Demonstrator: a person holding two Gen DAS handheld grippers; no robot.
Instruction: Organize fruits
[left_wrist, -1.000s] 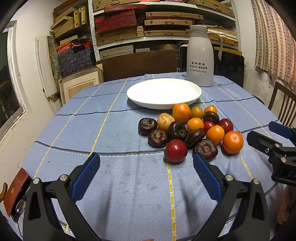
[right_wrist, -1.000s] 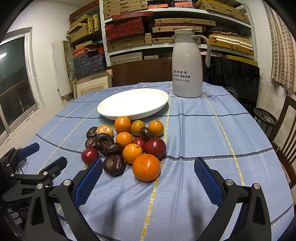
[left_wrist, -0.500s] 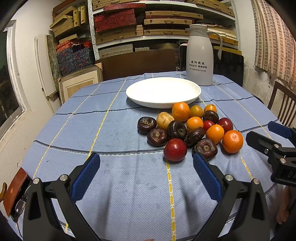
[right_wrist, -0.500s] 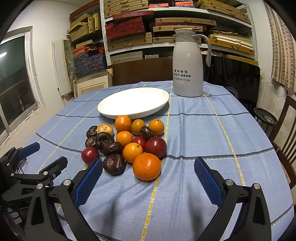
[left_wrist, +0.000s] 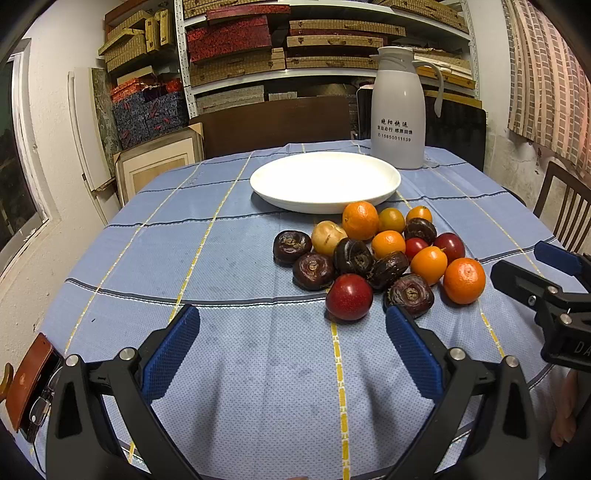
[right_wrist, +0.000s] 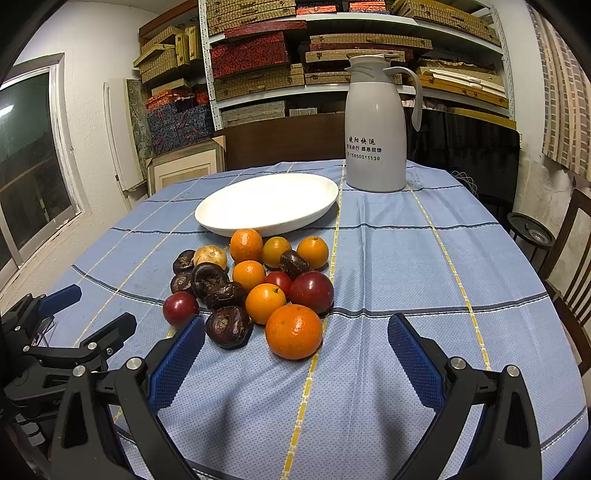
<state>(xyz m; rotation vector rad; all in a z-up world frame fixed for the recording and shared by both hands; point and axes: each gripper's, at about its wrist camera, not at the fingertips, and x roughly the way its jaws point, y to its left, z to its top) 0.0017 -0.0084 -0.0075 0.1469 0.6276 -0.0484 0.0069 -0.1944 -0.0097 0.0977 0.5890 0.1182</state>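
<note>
Bare blue tablecloth (left_wrist: 229, 258) lies open left of the fruit cluster (left_wrist: 376, 254) and between it and both grippers; cloth right of the cluster, seen from the right wrist, is also bare out to the table edge. Fruits sit packed and touching, nearest ones being a red fruit (left_wrist: 349, 296) and an orange (right_wrist: 294, 331). Beyond the cluster the white plate (left_wrist: 280, 195) stands just behind the far oranges, with the white thermos jug (right_wrist: 376, 125) just beside its far right rim.
</note>
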